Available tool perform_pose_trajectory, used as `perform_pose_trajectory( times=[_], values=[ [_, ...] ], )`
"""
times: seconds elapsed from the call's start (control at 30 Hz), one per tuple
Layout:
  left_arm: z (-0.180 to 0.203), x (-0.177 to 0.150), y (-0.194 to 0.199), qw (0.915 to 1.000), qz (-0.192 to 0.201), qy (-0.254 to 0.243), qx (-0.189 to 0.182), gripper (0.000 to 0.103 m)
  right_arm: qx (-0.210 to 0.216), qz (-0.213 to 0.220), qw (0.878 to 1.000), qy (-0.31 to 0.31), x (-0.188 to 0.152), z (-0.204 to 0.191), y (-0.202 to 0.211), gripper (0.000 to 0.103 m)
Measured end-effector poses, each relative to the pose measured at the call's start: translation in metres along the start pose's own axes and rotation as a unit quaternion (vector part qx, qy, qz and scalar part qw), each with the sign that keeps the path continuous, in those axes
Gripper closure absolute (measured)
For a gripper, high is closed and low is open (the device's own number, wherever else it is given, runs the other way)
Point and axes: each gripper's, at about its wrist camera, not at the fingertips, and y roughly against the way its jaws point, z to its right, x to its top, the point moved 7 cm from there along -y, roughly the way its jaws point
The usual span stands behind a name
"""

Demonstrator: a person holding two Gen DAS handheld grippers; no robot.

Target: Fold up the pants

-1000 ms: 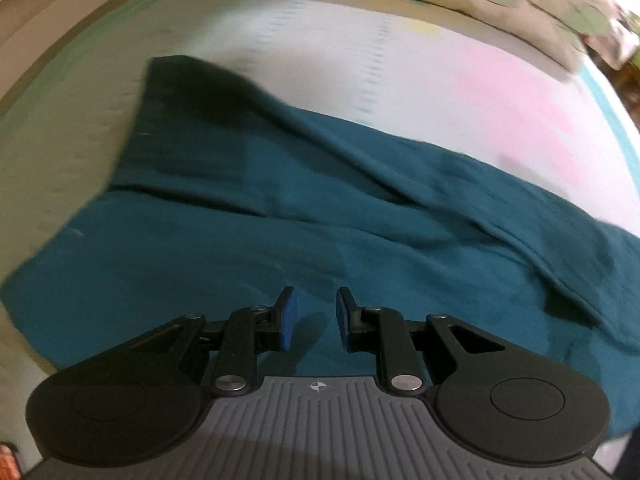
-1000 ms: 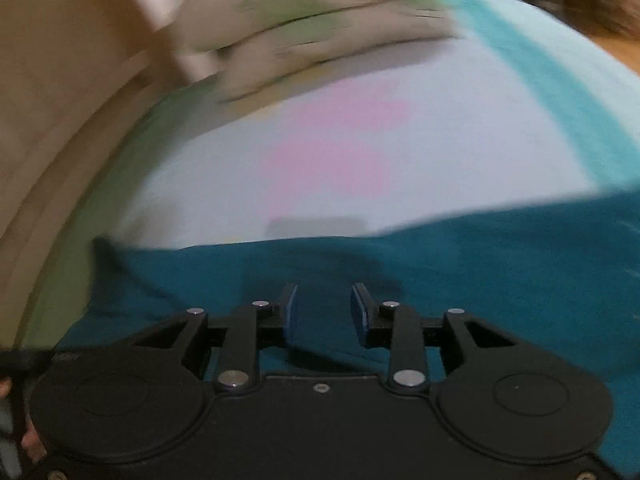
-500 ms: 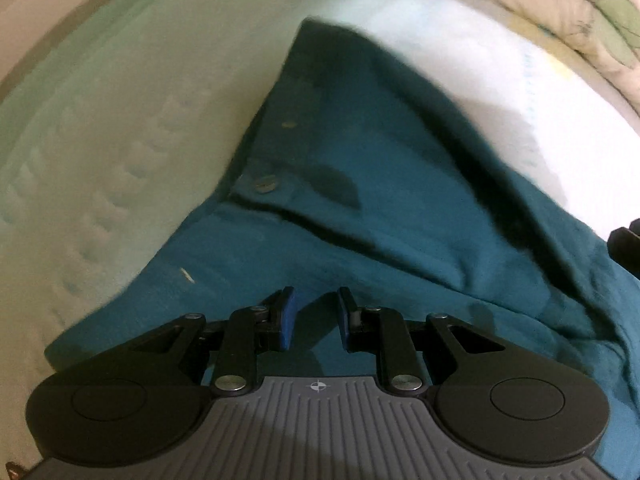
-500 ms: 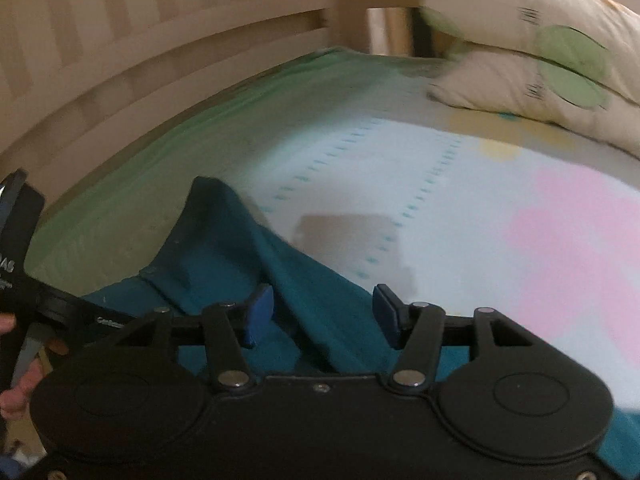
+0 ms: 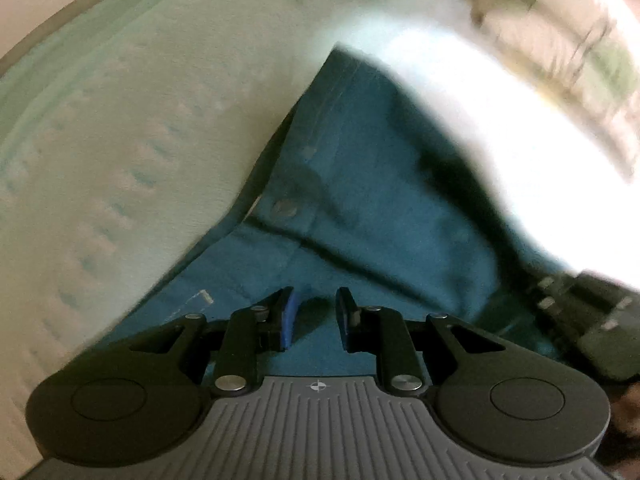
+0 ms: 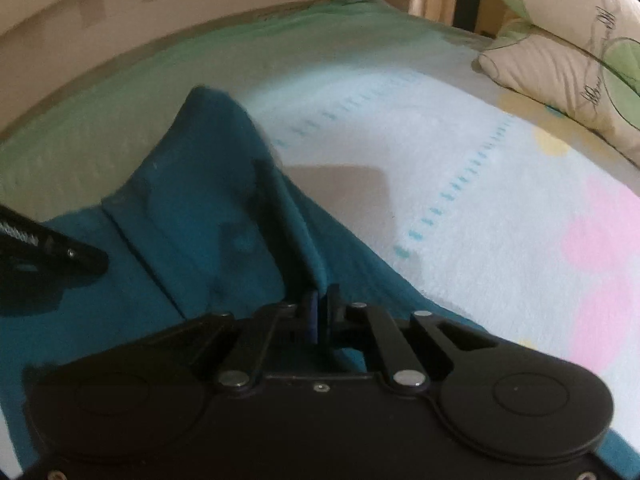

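Note:
Teal pants lie spread on the bed, the waistband with its button toward the far end. My left gripper hovers just over the cloth near the waist, open by a narrow gap with nothing pinched. My right gripper is closing tight on a raised fold of the pants, and its pads press the cloth. The right gripper also shows blurred at the right edge of the left wrist view. In the right wrist view the left gripper enters from the left.
The pants rest on a pale quilted bedspread with pink patches and a green border. Patterned pillows are stacked at the far right. A wooden bed frame runs along the far side.
The right gripper's jaws, wide apart half a second ago, have come together on a ridge of teal cloth. Both grippers moved along the pants to the waist end, and the right one entered the left view.

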Motion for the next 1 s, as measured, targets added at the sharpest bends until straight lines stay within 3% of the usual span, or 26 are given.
perform_pose_trajectory(
  times=[0.17, 0.4, 0.73, 1.0],
  values=[
    [0.034, 0.024, 0.024, 0.9980, 0.047, -0.013, -0.040, 0.081, 0.019, 0.023, 1.000, 0.001, -0.002, -0.006, 0.021, 0.095],
    [0.076, 0.046, 0.003, 0.9950, 0.013, 0.000, -0.099, 0.074, 0.020, 0.028, 0.999, 0.018, -0.005, -0.012, 0.022, 0.095],
    [0.088, 0.037, -0.023, 0.9970, -0.021, 0.013, -0.074, 0.074, 0.028, 0.031, 0.999, 0.007, -0.005, -0.007, 0.021, 0.095],
    [0.097, 0.042, -0.043, 0.9984, -0.023, 0.019, -0.048, 0.074, 0.028, 0.034, 0.999, 0.021, -0.005, -0.011, 0.022, 0.095]
  ],
)
